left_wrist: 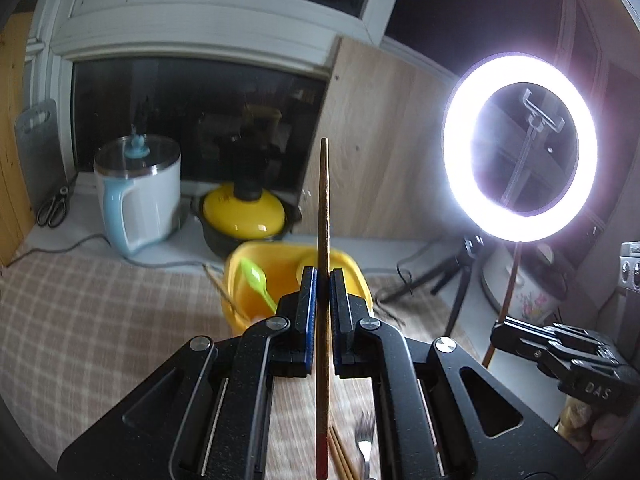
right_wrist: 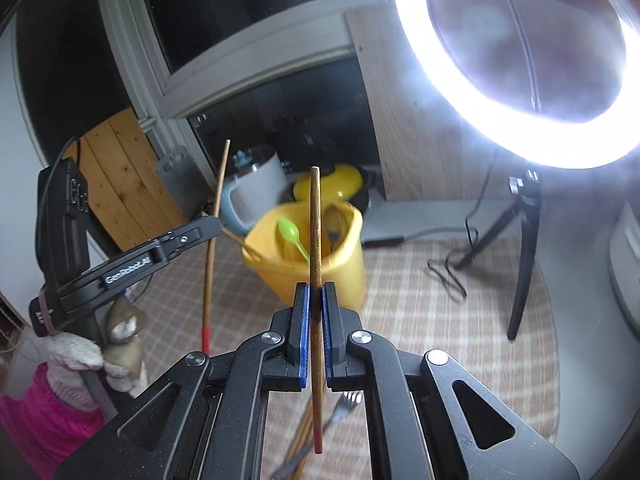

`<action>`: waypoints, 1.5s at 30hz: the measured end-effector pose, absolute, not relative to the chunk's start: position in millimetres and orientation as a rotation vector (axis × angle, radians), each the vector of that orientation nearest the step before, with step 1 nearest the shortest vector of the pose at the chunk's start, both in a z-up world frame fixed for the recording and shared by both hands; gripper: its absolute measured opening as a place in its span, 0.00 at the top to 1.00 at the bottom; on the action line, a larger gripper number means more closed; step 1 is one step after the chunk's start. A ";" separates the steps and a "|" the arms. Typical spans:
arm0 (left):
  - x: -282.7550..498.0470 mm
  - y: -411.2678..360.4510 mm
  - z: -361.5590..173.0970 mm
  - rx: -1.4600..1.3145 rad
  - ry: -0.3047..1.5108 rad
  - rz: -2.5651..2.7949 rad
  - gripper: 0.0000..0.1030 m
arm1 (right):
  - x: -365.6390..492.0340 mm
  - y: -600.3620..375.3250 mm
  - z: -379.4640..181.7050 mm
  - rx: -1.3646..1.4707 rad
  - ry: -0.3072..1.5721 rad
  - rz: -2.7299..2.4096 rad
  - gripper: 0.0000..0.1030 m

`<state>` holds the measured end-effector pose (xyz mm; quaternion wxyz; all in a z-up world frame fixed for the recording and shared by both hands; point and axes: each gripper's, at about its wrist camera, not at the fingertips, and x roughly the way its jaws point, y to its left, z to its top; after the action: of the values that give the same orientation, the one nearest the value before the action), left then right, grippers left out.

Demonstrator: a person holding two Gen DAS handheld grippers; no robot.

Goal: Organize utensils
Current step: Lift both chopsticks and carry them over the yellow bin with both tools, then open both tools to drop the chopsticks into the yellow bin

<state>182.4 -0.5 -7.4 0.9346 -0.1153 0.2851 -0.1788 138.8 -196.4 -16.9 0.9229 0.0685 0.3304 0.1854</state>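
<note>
Left tongs clenched on upright chopstick, right tongs clenched on second chopstick, yellow bucket behind on checked table, green spoon inside.

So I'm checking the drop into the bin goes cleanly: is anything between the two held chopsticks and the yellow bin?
Nothing visible blocks either chopstick. The yellow bin stands open ahead, though a green spoon and another chopstick already lean inside.
</note>
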 end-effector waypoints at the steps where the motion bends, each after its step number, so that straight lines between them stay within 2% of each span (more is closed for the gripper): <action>1: 187.3 0.2 -4.9 -0.241 0.575 -0.360 0.96 | 142.6 -194.7 -14.2 0.138 0.672 0.382 0.96; 13: 237.7 4.8 10.0 -0.271 0.512 -0.323 0.96 | 195.9 -179.2 14.0 0.142 0.599 0.397 0.96; 30: 280.9 1.4 -5.4 -0.255 0.484 -0.238 0.96 | 257.8 -166.2 25.3 0.147 0.543 0.375 0.96; 45: 283.4 -12.9 -27.1 -0.205 0.527 -0.250 0.96 | 284.0 -161.8 -9.9 0.154 0.623 0.376 0.96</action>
<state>283.4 -12.9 -27.1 0.9526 -0.1007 0.2593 -0.1232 284.0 -161.8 -9.9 0.9316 0.0751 0.3045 0.1838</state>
